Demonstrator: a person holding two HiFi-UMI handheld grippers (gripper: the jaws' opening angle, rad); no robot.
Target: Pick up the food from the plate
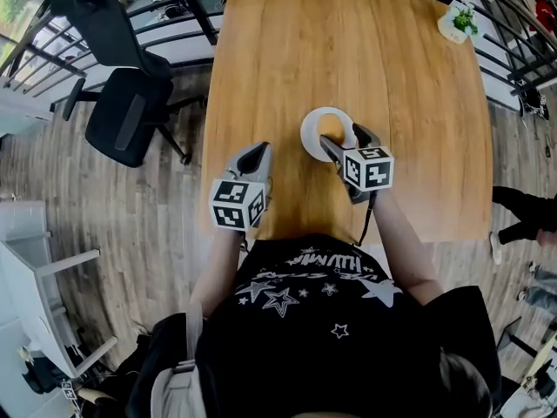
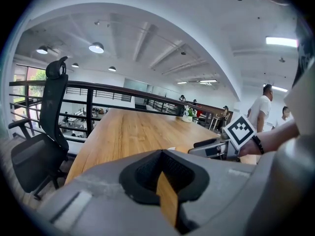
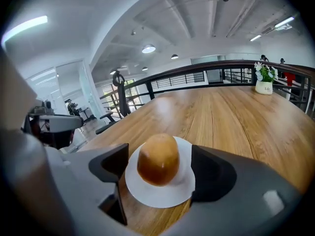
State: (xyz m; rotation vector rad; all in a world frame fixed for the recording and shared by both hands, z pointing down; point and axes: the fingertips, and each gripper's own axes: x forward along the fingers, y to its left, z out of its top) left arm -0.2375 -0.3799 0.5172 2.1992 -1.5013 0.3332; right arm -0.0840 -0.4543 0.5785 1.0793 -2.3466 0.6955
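Note:
A round golden-brown bun sits on a small white plate on the wooden table. My right gripper is open, one jaw on each side of the bun, and the pads are clear of it. In the head view the plate lies at the table's middle, and the right gripper reaches over its near right edge. My left gripper hovers at the table's near left edge, apart from the plate. Its jaws are together with nothing between them.
A small potted plant stands at the table's far right corner. A black office chair stands on the floor to the left of the table. Railings run behind the table. A person's feet show at the right.

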